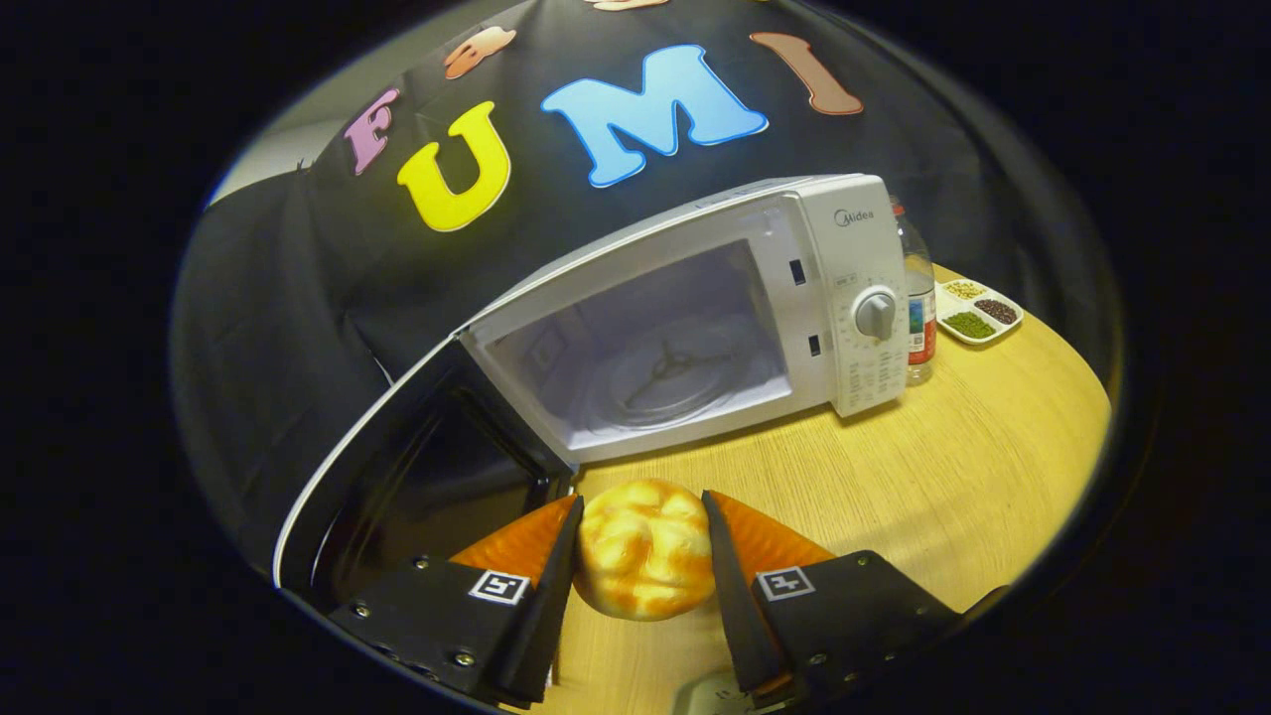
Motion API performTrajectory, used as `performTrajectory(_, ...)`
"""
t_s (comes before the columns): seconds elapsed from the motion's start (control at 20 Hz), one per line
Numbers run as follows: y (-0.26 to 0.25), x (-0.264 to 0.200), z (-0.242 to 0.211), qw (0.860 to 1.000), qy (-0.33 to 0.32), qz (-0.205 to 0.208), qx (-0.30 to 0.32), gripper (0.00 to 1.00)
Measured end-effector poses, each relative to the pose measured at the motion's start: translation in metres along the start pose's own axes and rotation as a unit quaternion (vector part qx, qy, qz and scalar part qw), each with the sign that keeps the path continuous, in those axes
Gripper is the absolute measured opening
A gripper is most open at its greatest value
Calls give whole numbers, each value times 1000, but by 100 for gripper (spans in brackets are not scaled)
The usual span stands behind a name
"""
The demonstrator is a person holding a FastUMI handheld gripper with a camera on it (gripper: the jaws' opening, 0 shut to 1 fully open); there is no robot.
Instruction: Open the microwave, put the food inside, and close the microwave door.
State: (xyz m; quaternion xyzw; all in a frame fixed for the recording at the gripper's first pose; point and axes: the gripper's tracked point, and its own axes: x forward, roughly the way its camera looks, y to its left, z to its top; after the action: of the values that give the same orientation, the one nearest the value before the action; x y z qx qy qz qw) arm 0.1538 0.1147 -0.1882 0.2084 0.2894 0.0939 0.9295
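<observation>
- Jaws pinch the bun: gripper [643, 541] has one finger pressed on each side of the bread roll [645, 562], which sits squarely between them, carried just above the wooden table [923, 497].
- Roll looks soft and puffy, so I judge it will squash or squirm if squeezed harder; a light grip could let it drop out.
- Just ahead of the fingers: microwave [695, 318], white, its cavity open and facing the gripper, glass turntable [660, 382] visible inside.
- Microwave door [417, 477] is swung wide open, hanging just beside the left finger; dark window panel.
- Stage, as I read it: door opened, food held, insertion not yet done, closing not yet done.
- Risk: finger clips the door edge or cavity sill on the way in, since the door sits so near; could knock the roll loose.
- Risk: roll released short of the turntable, lands on the sill and blocks the door shutting.
- Beyond the microwave: a bottle [919, 308] touching or just beside its control side, and a divided dish [978, 312] of grains further off. Neither in the path.
</observation>
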Motion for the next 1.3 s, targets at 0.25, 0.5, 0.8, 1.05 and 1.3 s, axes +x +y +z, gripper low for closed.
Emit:
performTrajectory(0.25, 5, 46, 32, 999, -30, 14, 21, 68)
performTrajectory(0.5, 2, 91, 52, 998, -51, 23, 43, 68)
performTrajectory(0.8, 4, 132, 60, 995, -80, 34, 54, 68)
performTrajectory(1.05, -6, 163, 66, 991, -107, 27, 76, 68)
performTrajectory(1.3, -13, 185, 61, 990, -115, 12, 84, 68)
